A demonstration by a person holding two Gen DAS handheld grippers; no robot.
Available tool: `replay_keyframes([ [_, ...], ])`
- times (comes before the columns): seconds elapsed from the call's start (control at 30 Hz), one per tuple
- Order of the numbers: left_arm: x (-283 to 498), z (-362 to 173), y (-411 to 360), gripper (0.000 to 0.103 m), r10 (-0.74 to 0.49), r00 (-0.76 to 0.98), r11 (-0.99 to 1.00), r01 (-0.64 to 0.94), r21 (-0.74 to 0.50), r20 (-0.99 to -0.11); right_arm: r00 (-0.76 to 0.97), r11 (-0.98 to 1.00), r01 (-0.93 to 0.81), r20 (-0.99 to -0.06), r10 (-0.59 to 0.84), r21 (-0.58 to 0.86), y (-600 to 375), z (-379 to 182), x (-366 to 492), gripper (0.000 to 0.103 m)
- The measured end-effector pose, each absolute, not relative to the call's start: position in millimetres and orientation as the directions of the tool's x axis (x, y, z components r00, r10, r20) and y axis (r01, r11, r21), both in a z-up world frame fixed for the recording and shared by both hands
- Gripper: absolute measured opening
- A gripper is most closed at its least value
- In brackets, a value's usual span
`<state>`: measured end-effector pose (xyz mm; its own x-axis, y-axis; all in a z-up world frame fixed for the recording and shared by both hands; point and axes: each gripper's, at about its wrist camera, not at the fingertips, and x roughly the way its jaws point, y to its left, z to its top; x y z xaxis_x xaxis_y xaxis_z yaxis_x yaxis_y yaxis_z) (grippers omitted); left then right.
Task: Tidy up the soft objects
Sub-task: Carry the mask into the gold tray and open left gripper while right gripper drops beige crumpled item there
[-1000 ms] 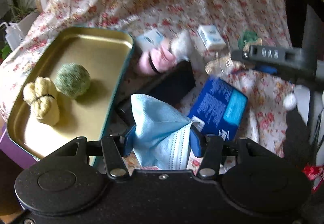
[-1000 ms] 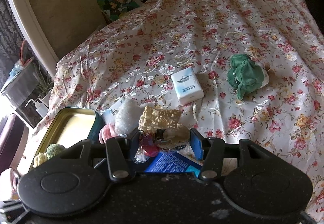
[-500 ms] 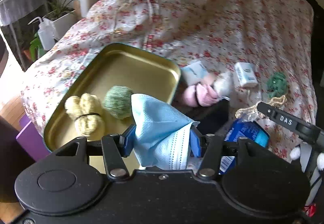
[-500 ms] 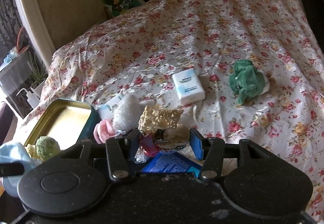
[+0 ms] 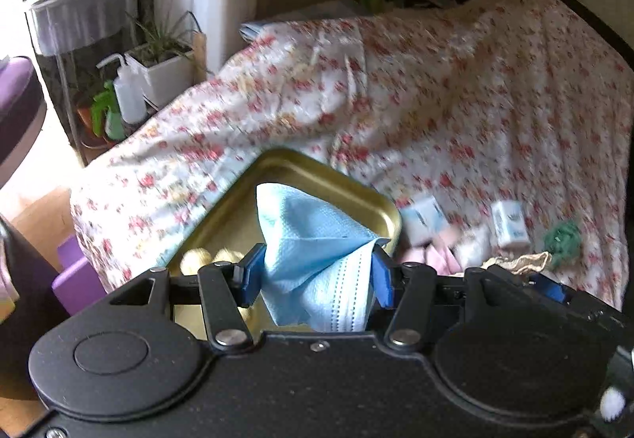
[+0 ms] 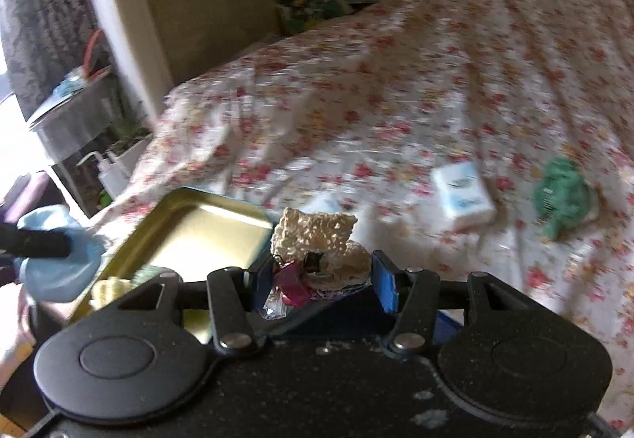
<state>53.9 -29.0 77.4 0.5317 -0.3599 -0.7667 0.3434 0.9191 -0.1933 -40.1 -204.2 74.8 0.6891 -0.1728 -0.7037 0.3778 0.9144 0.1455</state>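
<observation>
Left gripper: the left gripper (image 5: 315, 275) squeezes a folded blue face mask (image 5: 313, 240) between its two blue pads.
Where the mask is: it hangs in the air over the gold tray (image 5: 352, 188). It is not in the tray yet.
Right gripper: the right gripper (image 6: 319, 281) is pressed on a knitted cream pouch (image 6: 313, 232) with some shiny pink wrapper bits (image 6: 291, 281) under it.
Where the pouch is: it is up in the air, just beside the near corner of the tray.
Tray: a yellow soft toy (image 5: 198, 258) already lies inside, mostly hidden behind the left gripper.
Bed: a green soft toy (image 6: 562, 196) and a small white tissue pack (image 6: 463, 198) lie on the flowery bedspread (image 6: 436, 81), well apart from the tray.
Step now: I think both hands are bringing soft things to the tray.
Next move: lower the mask onto a bare part of the tray and let the pads open. Then the pouch can go in beside it.
Blur: both views are smeary, so small things are hard to tell.
</observation>
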Motion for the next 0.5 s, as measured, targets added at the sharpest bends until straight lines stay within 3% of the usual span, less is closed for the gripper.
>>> replay_keyframes([
  [0.5,112,56,-31,0.052,-0.241,0.539,0.966,0.209,-0.149,-0.807,0.647,0.951,0.29,-0.754,-0.112,0.108,-162,91,58,0.052],
])
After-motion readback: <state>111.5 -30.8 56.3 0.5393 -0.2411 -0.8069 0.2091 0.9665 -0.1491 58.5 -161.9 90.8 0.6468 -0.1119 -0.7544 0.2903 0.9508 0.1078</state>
